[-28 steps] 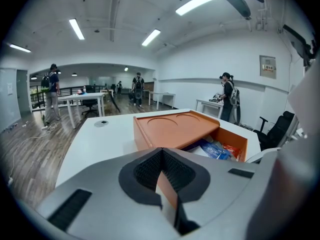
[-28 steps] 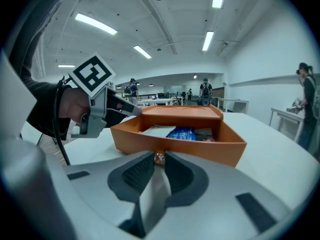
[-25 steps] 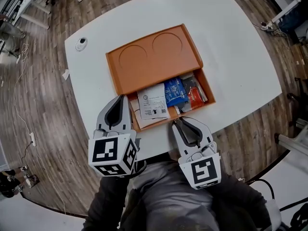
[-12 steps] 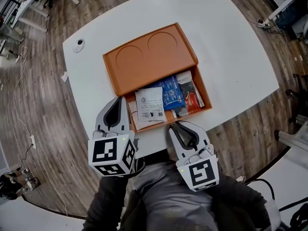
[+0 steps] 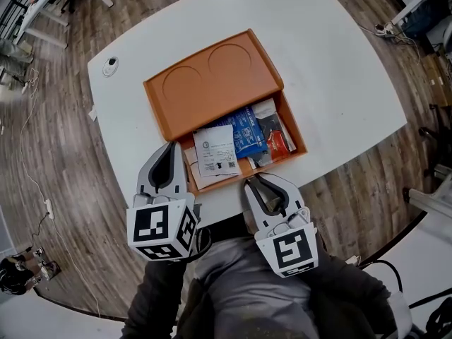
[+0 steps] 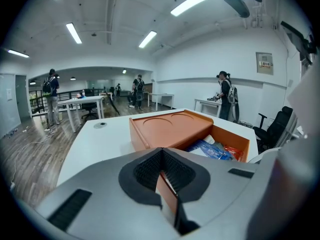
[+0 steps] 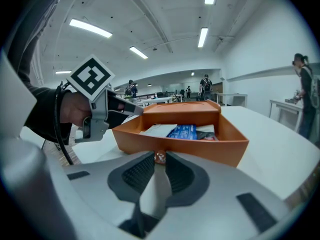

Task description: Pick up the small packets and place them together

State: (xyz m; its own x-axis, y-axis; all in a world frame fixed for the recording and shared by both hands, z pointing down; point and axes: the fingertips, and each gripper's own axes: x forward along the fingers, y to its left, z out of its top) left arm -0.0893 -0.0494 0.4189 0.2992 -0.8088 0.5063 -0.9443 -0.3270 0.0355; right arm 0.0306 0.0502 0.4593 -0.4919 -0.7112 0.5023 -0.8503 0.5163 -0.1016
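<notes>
Change since a second ago: orange box [image 5: 212, 83] and counter [image 5: 339, 69] sit slightly further up-left in the head view. Both tongs keep their stations at the box's near edge, so this is probably a head shift, not a box move.
Left tongs [image 5: 169, 152]: closed on the box's near-left corner wall, with orange wall showing in the slot. Steadying the box, I judge.
Right tongs [image 5: 258, 182]: nearly together, pinching a small packet [image 7: 159, 157]. Its reddish end is at the tips and its pale body is edge-on.
Packets in box: white labelled packet [image 5: 215, 150], blue packet [image 5: 247, 133] and red packet [image 5: 280, 141] overlap in the open compartment.
Key relation: the compartment lies straight ahead of the right tongs, just beyond the near wall. Its long axis runs across the tongs' line. The right hand is nearer.
Next (judgement): lift over the wall and release among the others.
</notes>
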